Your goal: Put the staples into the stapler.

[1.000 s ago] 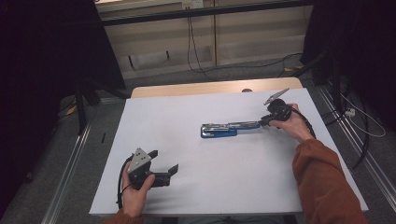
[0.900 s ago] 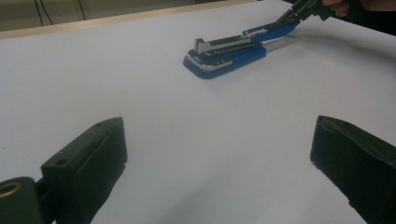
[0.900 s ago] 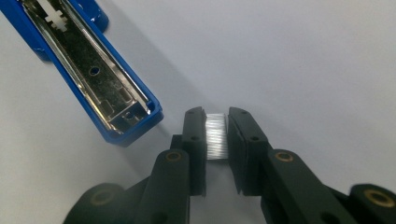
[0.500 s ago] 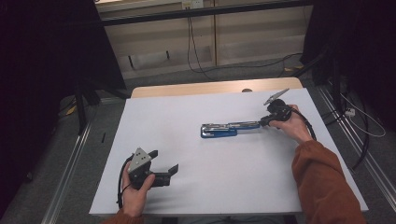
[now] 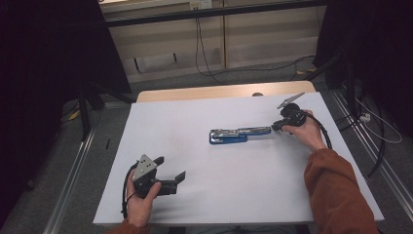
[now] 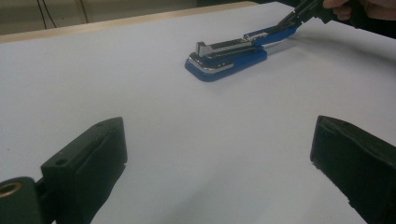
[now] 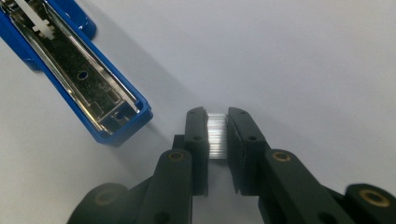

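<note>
Right claw (image 7: 216, 135): jaws nearly together, pinching a silvery strip of staples (image 7: 216, 134) between the pads, tips low over the bench (image 5: 195, 117) near its far right corner. Blue stapler (image 5: 237, 135) lies swung open just beside that claw, at mid-bench toward the far edge, metal staple channel (image 7: 84, 77) facing up. Left claw (image 5: 171, 177): jaws wide apart, nothing between them, resting near the near left corner, well apart from the stapler.
</note>
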`<state>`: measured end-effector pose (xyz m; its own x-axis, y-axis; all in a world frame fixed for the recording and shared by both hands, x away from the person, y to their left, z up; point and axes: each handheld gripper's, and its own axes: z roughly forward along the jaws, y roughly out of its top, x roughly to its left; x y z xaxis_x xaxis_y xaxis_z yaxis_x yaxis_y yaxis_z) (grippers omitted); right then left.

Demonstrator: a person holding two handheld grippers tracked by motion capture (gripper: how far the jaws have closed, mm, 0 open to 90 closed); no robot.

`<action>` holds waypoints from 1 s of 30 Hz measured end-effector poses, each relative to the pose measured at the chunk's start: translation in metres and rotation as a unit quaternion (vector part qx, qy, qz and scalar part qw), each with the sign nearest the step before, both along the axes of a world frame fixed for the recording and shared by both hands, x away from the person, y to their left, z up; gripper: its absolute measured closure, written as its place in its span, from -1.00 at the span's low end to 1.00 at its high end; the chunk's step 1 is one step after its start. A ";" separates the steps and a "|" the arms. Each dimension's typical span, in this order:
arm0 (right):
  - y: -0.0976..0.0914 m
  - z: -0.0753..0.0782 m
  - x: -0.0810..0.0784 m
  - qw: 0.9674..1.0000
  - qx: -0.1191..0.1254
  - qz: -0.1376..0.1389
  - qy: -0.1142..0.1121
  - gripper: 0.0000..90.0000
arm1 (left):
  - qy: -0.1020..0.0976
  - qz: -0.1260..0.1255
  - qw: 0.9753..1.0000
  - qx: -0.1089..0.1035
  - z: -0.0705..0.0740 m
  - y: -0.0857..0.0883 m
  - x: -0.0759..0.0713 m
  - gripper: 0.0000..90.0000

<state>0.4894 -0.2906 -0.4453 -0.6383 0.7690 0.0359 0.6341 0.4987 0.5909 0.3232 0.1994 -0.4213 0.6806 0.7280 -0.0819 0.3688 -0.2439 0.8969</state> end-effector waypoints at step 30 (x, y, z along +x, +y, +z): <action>-0.001 0.026 -0.009 0.995 0.053 -0.018 -0.083 0.75 | 0.005 -0.014 1.000 0.001 -0.001 -0.003 0.001 -0.91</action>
<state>0.4806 -0.2917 -0.4188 -0.6147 0.7886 0.0137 0.5389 0.4073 0.7374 0.3241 0.1968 -0.4228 0.6998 0.7089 -0.0877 0.3711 -0.2559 0.8927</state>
